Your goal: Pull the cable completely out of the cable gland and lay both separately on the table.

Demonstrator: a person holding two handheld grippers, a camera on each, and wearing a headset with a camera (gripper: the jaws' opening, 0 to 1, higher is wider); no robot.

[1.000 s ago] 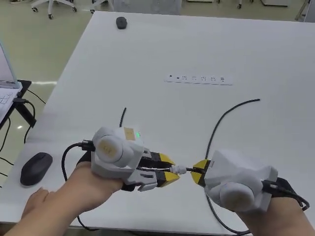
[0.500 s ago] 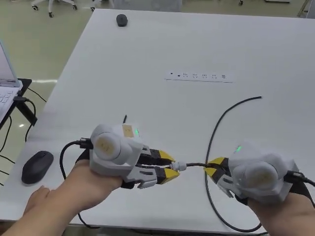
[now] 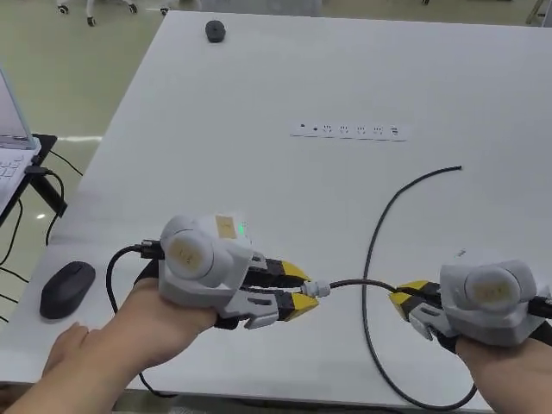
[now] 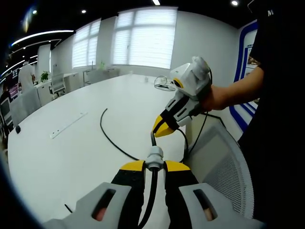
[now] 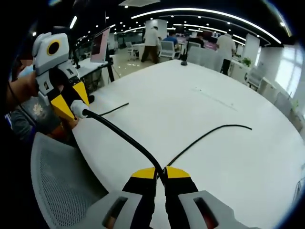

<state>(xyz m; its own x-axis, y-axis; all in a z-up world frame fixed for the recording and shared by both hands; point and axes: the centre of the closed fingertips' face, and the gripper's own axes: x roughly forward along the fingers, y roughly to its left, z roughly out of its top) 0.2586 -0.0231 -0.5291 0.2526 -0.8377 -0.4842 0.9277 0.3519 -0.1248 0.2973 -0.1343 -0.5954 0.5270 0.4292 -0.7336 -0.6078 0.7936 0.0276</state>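
Cable (image 3: 366, 259) pinched tight in right gripper (image 3: 398, 296), cable gland (image 3: 319, 289) clamped in left gripper (image 3: 306, 289); looked limp and light (gland small, rigid), best gripped close beside gland.

Left tongs (image 3: 306, 291) and right tongs (image 3: 399, 296) both pinched closed, tips facing each other, apart.

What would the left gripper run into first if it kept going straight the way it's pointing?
Probably the right gripper, which sits almost dead ahead along the cable leaving the gland that the left gripper holds. Depth is hard to judge.
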